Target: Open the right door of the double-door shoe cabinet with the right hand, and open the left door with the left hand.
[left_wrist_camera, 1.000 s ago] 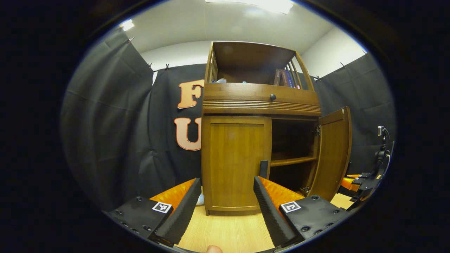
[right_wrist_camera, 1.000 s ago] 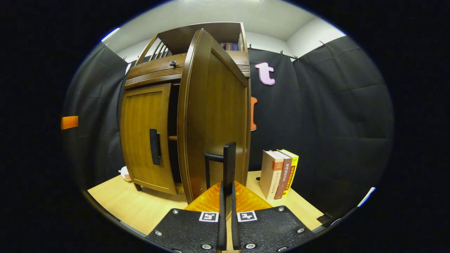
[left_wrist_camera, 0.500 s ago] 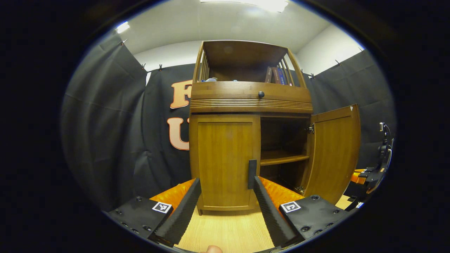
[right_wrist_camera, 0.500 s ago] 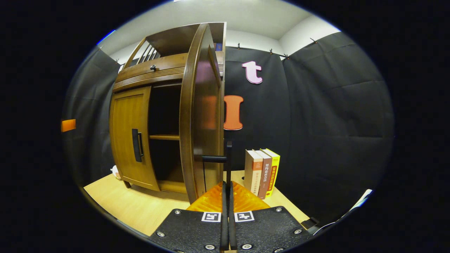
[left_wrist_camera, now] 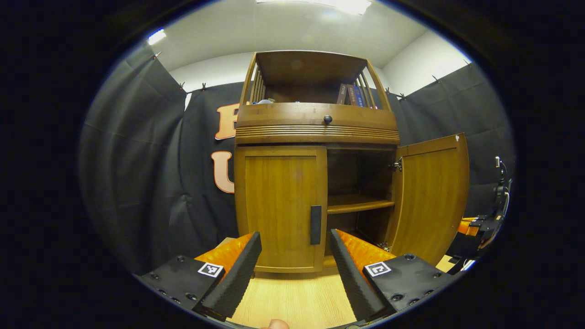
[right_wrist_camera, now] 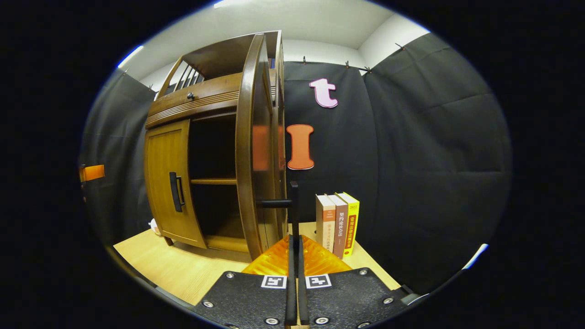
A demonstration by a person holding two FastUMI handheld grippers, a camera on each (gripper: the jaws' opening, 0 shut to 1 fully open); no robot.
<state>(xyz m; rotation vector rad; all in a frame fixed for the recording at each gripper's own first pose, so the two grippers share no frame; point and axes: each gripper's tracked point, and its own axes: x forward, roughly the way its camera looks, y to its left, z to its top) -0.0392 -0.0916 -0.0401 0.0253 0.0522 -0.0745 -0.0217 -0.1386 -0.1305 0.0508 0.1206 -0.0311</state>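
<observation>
Halfway there: the right door (left_wrist_camera: 432,196) of the double-door shoe cabinet (left_wrist_camera: 315,125) stands swung wide at the right of the left gripper view, baring a dark interior and one wooden shelf (left_wrist_camera: 358,203). In the right gripper view the same door (right_wrist_camera: 256,146) runs edge-on up the centre of the frame, and the right gripper (right_wrist_camera: 295,249), at the bottom centre, has its fingers pinched narrow on the door's black bar handle (right_wrist_camera: 292,203), which rises between them.

The left door (left_wrist_camera: 281,208) sits closed at the centre of the left gripper view, its black handle (left_wrist_camera: 315,225) on its inner edge, just above the gap between the fingers of the left gripper (left_wrist_camera: 292,256). That gripper is spread wide and empty at the bottom of the frame, near the handle but apart from it, over the pale wooden tabletop (left_wrist_camera: 292,304).

By the look of it, the first half of the job is done or nearly so; the second remains untouched, with the left gripper lined up on the handle it has yet to close on.

A row of upright books (right_wrist_camera: 338,224) stands right of centre in the right gripper view, beside the open door.
</observation>
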